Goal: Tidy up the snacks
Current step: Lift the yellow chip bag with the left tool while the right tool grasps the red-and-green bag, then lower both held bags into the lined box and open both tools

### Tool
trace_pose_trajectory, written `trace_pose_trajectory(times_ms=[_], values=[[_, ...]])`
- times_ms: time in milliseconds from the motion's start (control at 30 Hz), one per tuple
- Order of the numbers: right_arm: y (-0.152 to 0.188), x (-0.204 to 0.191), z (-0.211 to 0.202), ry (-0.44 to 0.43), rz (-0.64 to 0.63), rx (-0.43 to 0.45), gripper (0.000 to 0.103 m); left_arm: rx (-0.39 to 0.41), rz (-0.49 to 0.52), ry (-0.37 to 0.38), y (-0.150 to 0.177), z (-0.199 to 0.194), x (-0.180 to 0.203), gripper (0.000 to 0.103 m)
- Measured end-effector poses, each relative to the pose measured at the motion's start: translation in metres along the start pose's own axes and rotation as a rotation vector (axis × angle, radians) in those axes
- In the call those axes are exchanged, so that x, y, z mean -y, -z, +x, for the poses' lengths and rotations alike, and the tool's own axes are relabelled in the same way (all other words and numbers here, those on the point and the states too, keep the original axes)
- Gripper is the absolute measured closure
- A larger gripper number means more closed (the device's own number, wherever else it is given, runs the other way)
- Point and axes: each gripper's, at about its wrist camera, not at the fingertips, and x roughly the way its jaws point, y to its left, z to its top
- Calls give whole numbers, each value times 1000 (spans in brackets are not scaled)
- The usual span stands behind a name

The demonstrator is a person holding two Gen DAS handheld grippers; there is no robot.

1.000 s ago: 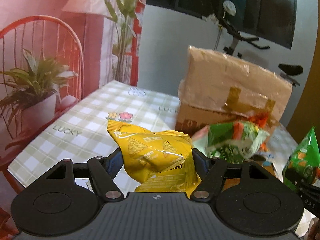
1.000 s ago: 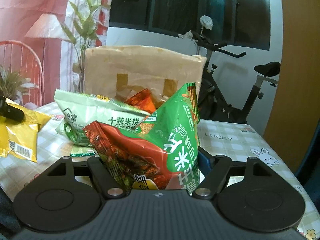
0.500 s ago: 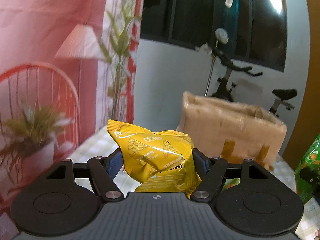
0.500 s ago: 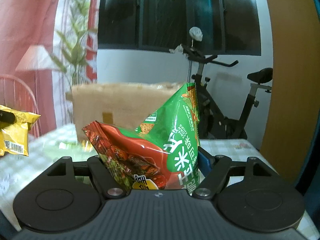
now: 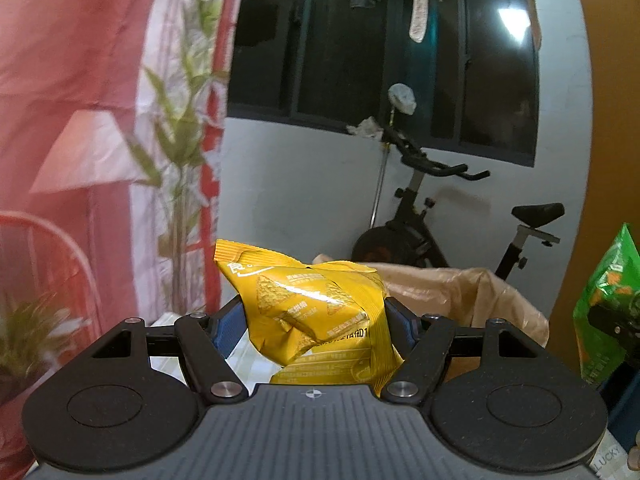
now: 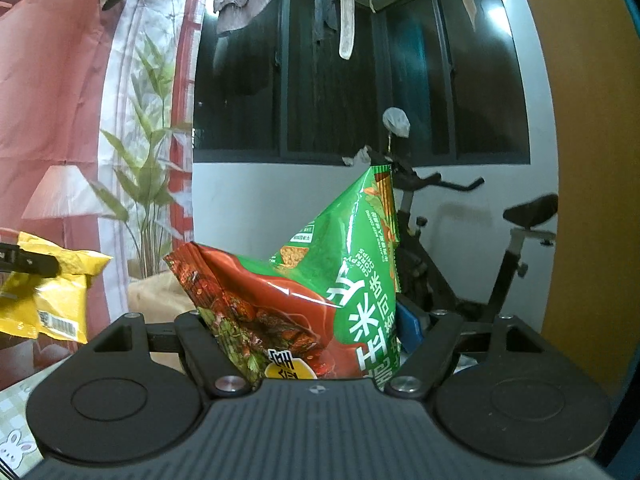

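Pinching a yellow snack bag point(image 5: 316, 312) crosswise between its blue pads, the left gripper point(image 5: 314, 316) holds it clear of the table; the bag bulges forward and up out of the jaws, its long axis running away from the tongs, with its barcode end hanging down. The right gripper point(image 6: 320, 320) is clamped in the same way on a green and red snack bag point(image 6: 312, 292), whose sealed top corner stands up and to the right of the jaws.

What the next move turns on, as I judge it, is the brown cardboard box point(image 5: 460, 292). Seen from the left tongs it lies straight ahead and a little to the right, lower than the yellow bag, its open, plastic-lined rim showing just past the bag's far edge. From the right tongs only a strip of that box point(image 6: 156, 296) shows, ahead and to the left, below the green bag's red corner. The left hand therefore seems the nearer one and better lined up; it likely needs to travel forward and tip down over the rim. The two bags are apart, the yellow one off to the left of the right tongs.
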Motion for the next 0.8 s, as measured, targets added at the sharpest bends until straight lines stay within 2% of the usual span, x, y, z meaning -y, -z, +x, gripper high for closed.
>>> trace_pose_trajectory(times_ms=[200, 500, 633, 800], values=[[-20, 3, 32, -39, -22, 34, 27, 3, 17, 34, -14, 31, 12, 29], [-46, 5, 97, -141, -43, 32, 27, -9, 24, 33, -36, 84, 26, 28], [-55, 6, 129, -171, -36, 18, 27, -10, 43, 26, -40, 112, 34, 28], [-51, 1, 176, -161, -58, -48, 27, -31, 102, 28, -38, 140, 49, 28]])
